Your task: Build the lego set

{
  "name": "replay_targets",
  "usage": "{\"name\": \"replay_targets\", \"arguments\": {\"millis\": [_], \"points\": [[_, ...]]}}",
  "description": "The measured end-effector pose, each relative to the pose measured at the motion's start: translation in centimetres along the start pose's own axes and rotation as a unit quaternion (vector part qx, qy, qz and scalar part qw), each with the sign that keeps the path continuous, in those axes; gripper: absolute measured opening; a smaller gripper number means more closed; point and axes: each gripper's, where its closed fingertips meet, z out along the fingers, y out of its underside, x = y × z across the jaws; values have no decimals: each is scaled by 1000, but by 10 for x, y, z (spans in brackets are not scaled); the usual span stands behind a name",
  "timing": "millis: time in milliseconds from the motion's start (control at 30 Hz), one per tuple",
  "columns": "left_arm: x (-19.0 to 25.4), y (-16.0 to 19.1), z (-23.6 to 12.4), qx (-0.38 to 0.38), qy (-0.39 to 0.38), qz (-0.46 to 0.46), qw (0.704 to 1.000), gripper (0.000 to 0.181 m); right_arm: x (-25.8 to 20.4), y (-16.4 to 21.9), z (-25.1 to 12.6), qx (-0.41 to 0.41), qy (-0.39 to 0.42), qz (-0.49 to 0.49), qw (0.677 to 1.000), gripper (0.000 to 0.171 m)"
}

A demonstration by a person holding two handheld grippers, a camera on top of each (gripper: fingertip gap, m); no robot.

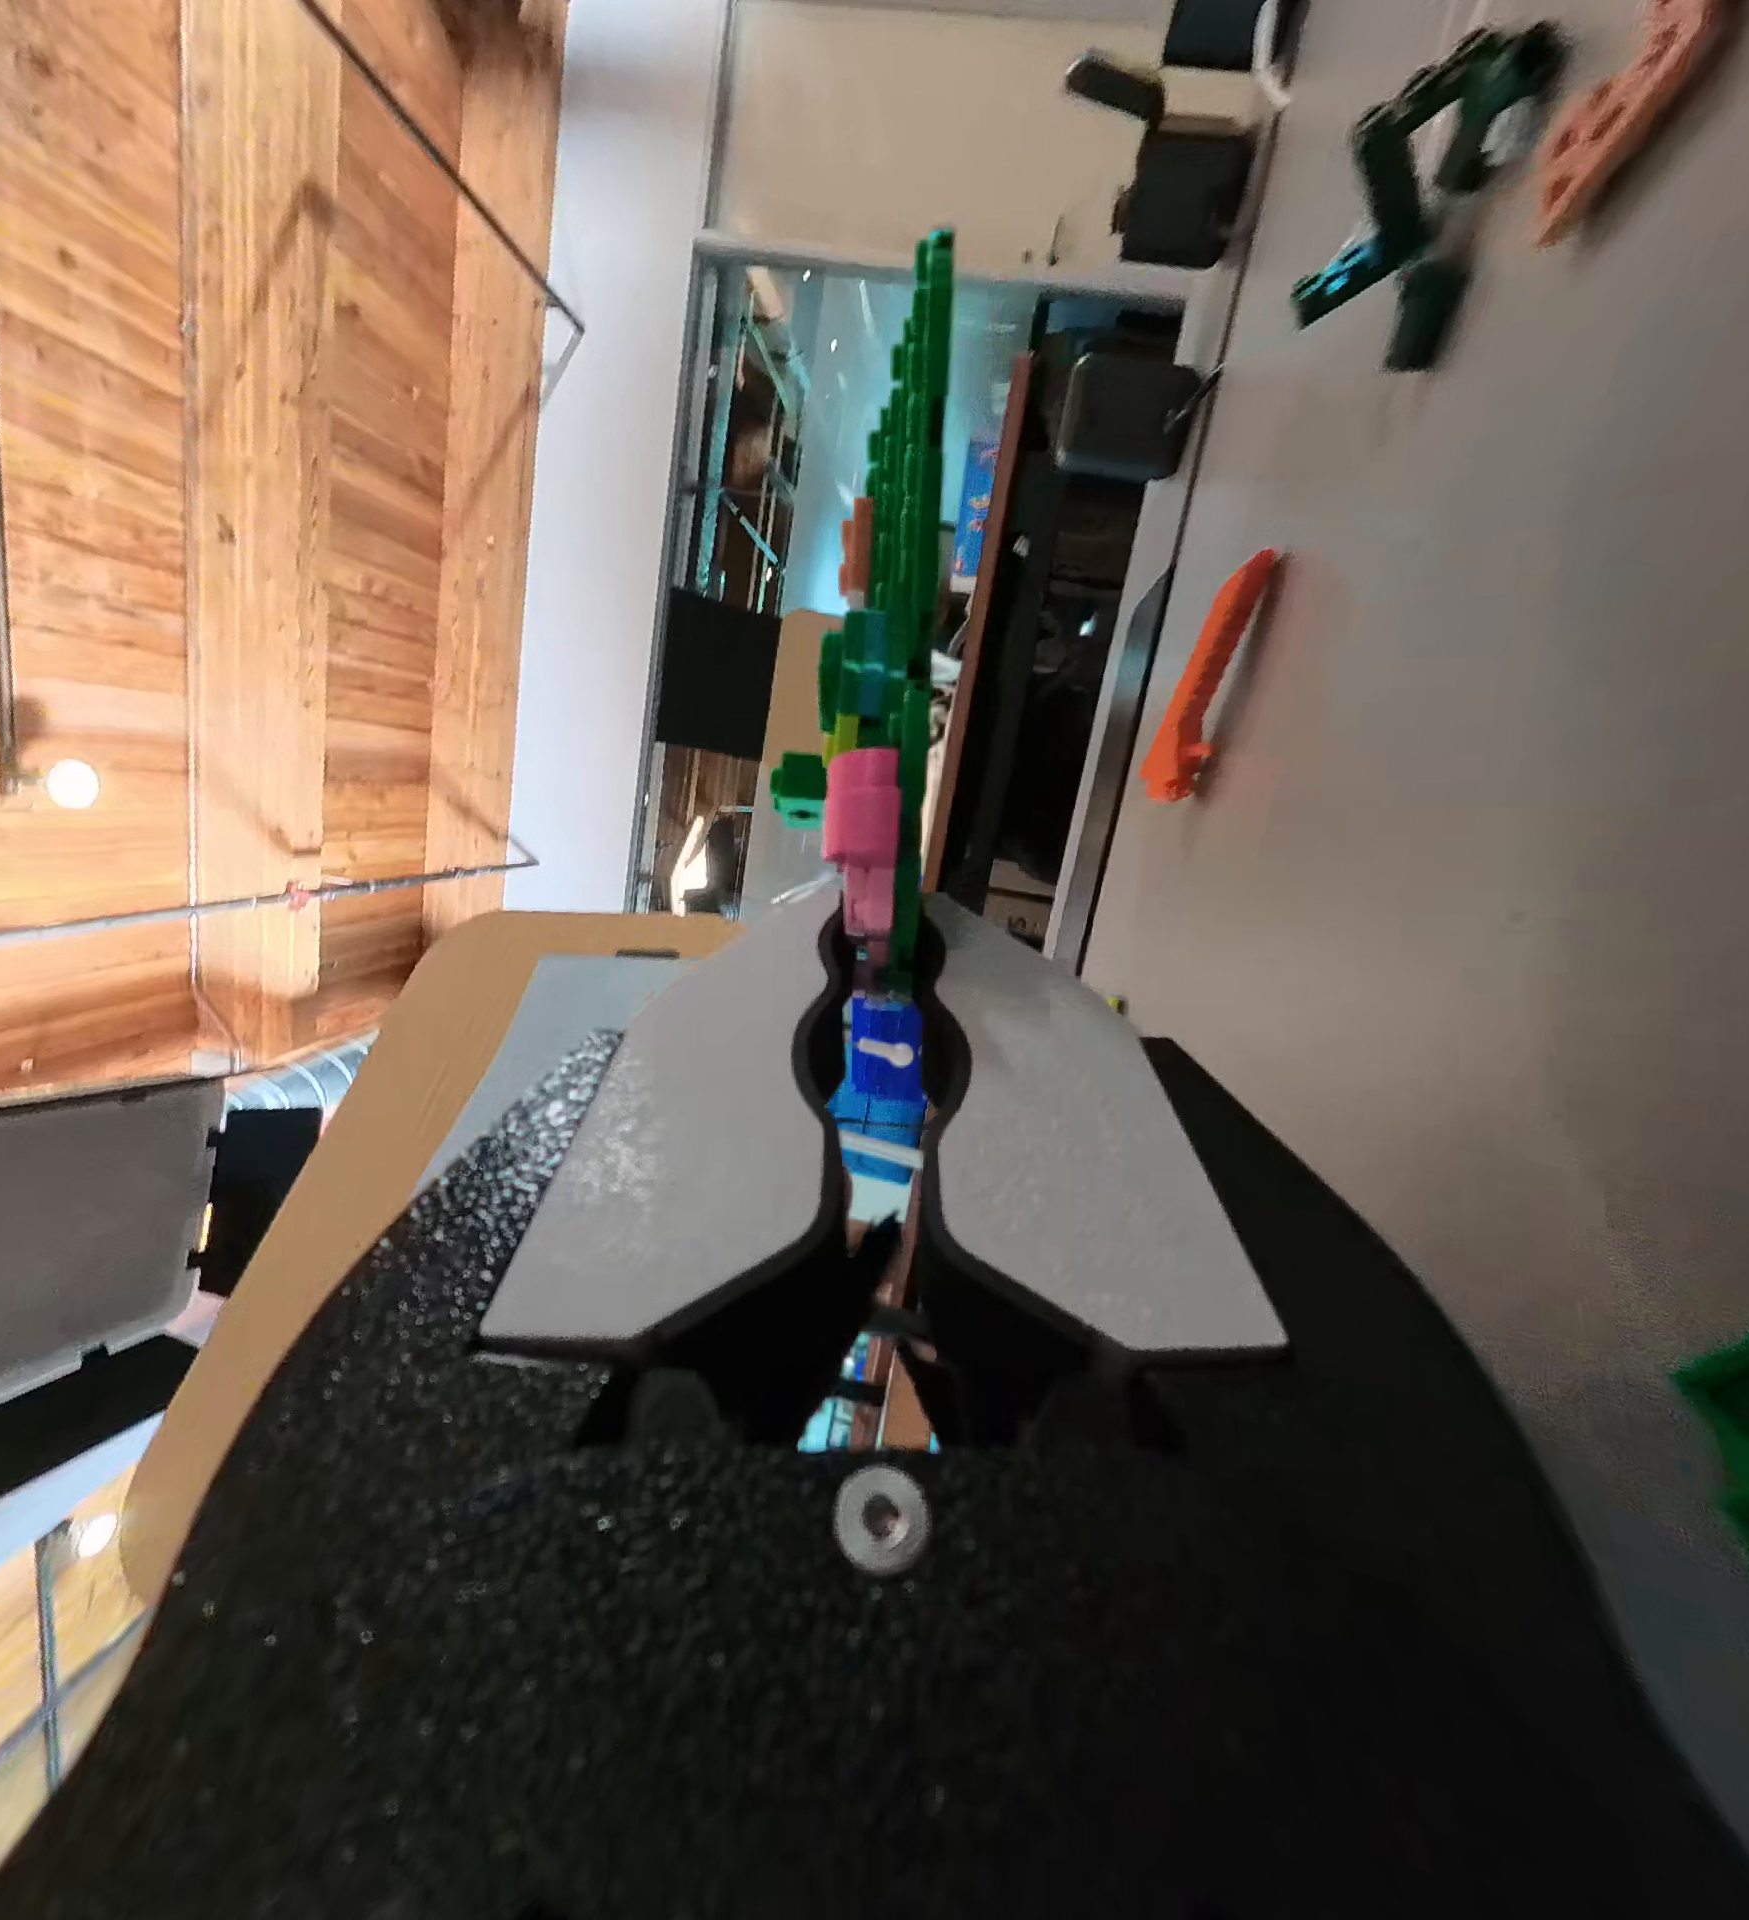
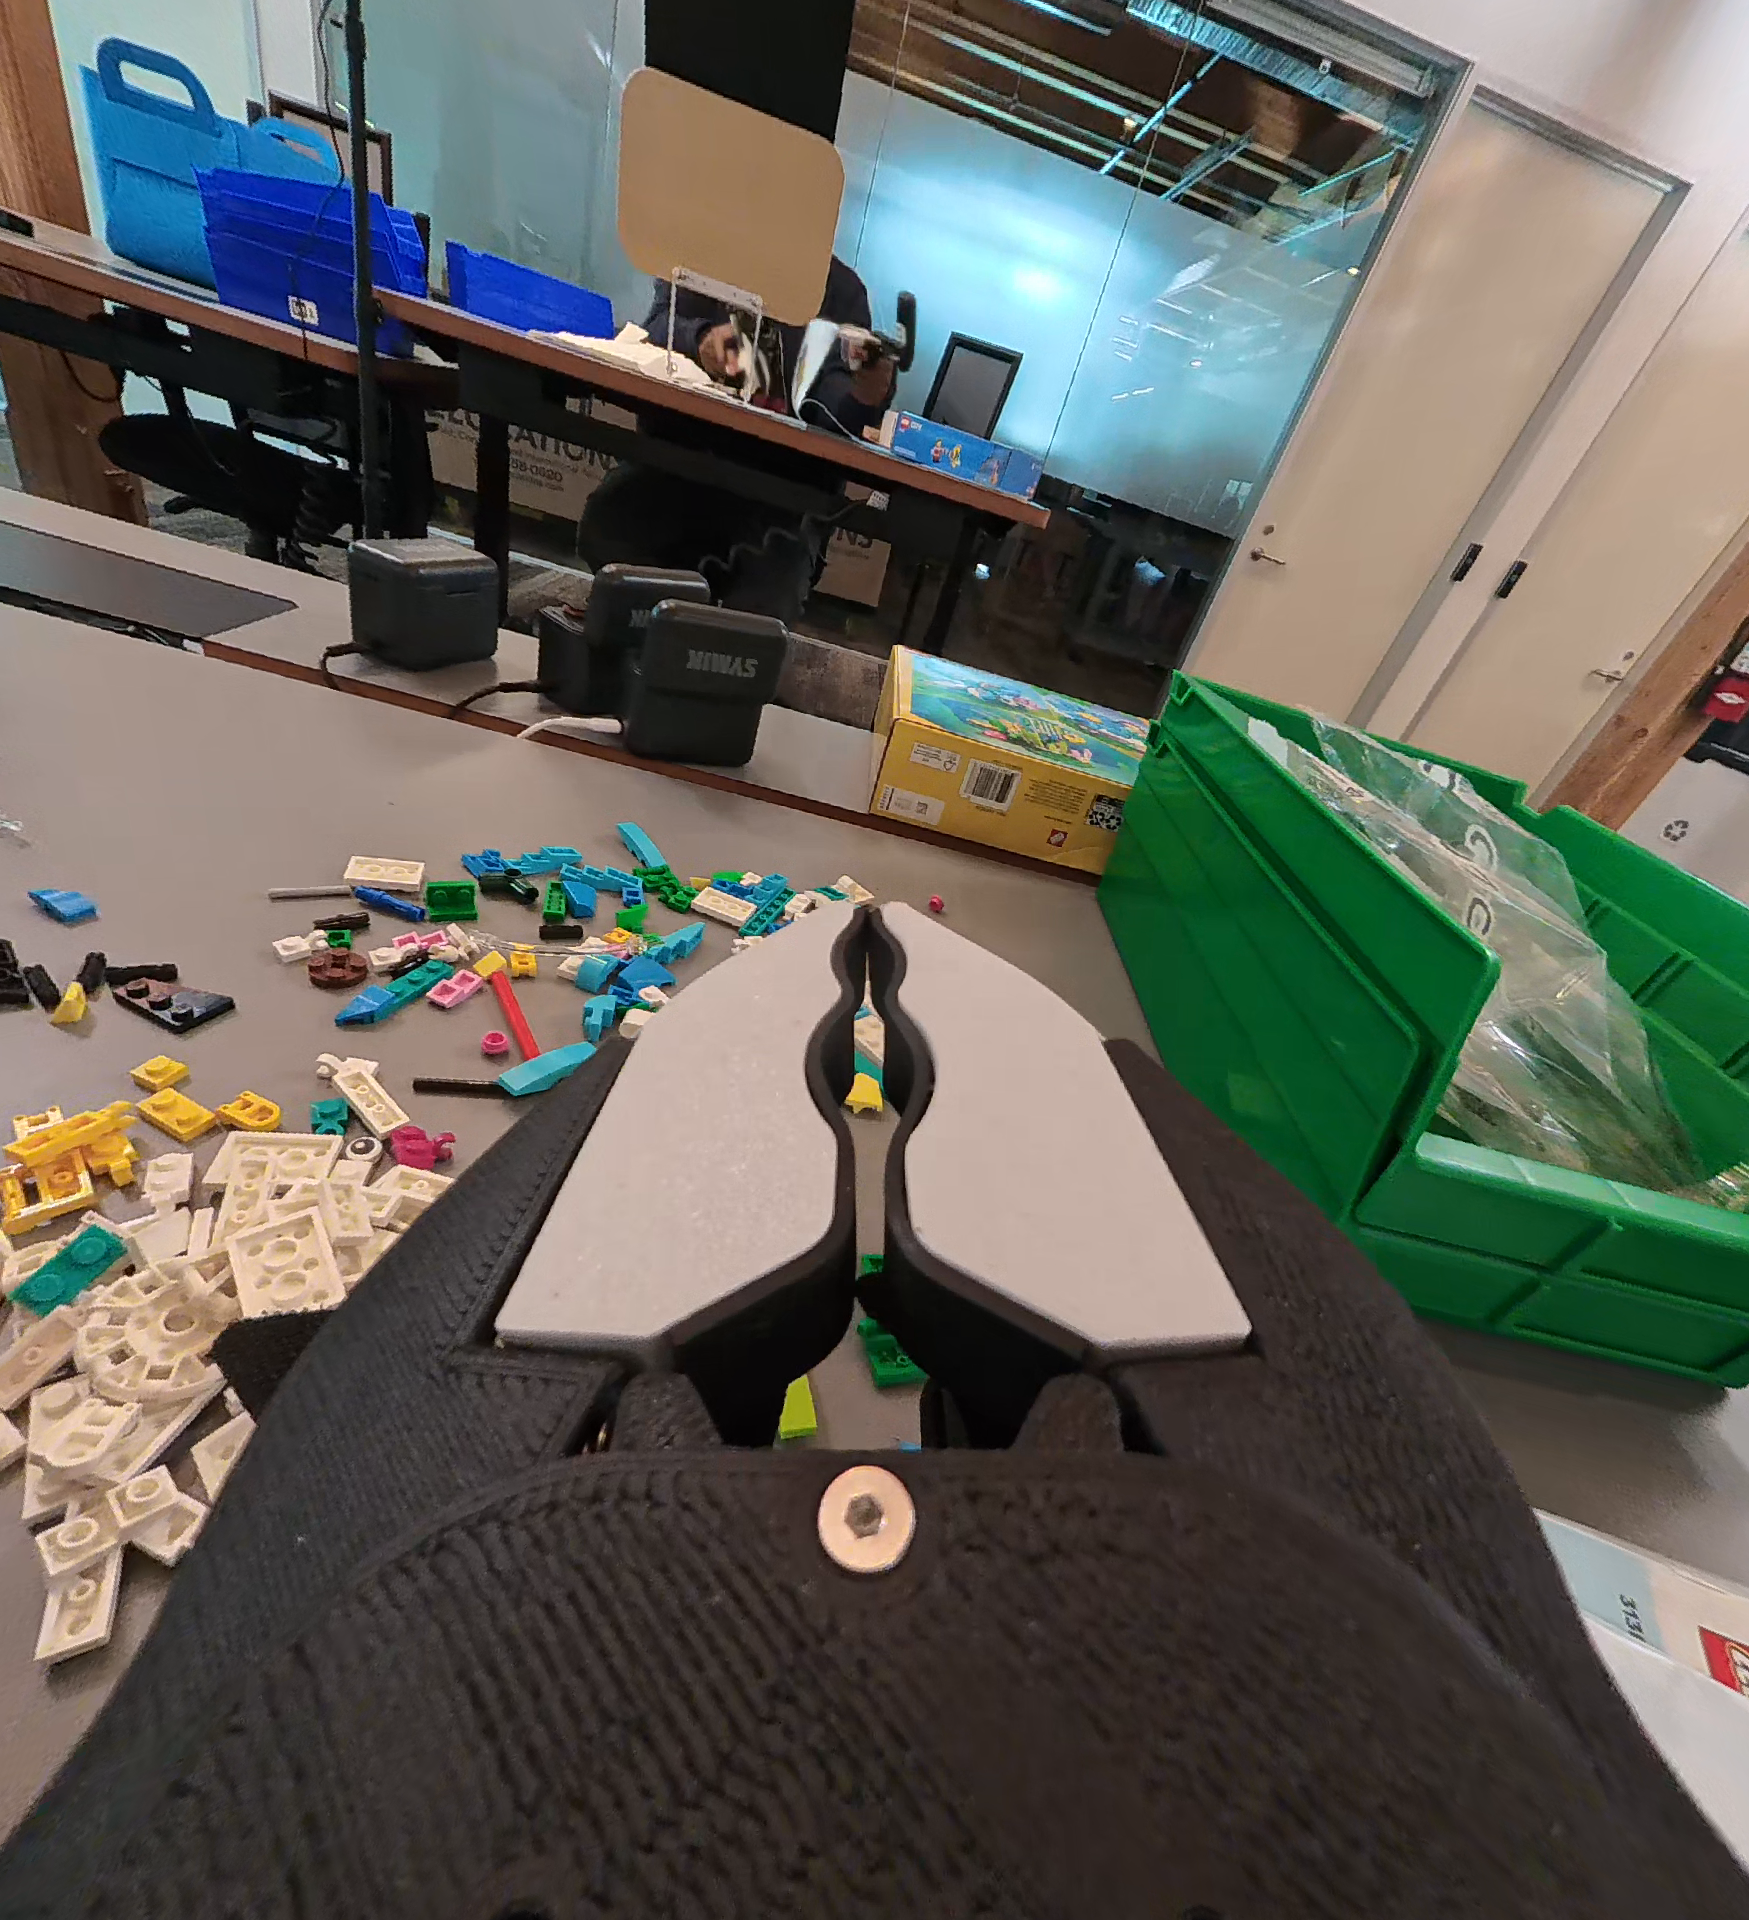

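In the left wrist view, which is rolled sideways, my left gripper (image 1: 885,914) is shut on the edge of a partly built lego model. Its long green plate (image 1: 911,436) runs away from the fingertips, seen edge-on. A pink piece (image 1: 859,821), small green and blue bricks (image 1: 865,665) and a blue brick (image 1: 885,1055) between the fingers sit on it. My right gripper (image 2: 872,914) is shut with nothing visible in it, held over the grey table (image 2: 226,748). Loose pieces lie to its left: white plates (image 2: 174,1299), yellow pieces (image 2: 70,1143), blue and teal pieces (image 2: 579,894).
Stacked green bins (image 2: 1369,1039) holding a clear plastic bag (image 2: 1535,987) stand right of my right gripper. A yellow lego box (image 2: 1005,769) and black chargers (image 2: 693,675) line the far edge. Booklets (image 2: 1732,1683) lie near right. An orange piece (image 1: 1208,675) and a dark green assembly (image 1: 1421,208) lie on the table. Tip to tip, the grippers are about 50 centimetres apart.
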Motion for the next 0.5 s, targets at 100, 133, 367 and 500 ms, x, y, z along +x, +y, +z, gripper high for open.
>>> {"name": "replay_targets", "arguments": {"millis": [100,133,367,500], "points": [[-4,10,1,-19,-7,-14,1000,8,1,0,-1,0,4,-6,1000,0],[-4,12,1,-22,-6,-16,1000,8,2,1,0,-2,6,-7,1000,0],[-1,9,2,-18,-1,-12,1000,8,3,13,3,-34,7,-22,999,0],[1,10,2,-17,4,-15,1000,8,1,14,4,-37,3,-29,999,0]]}}
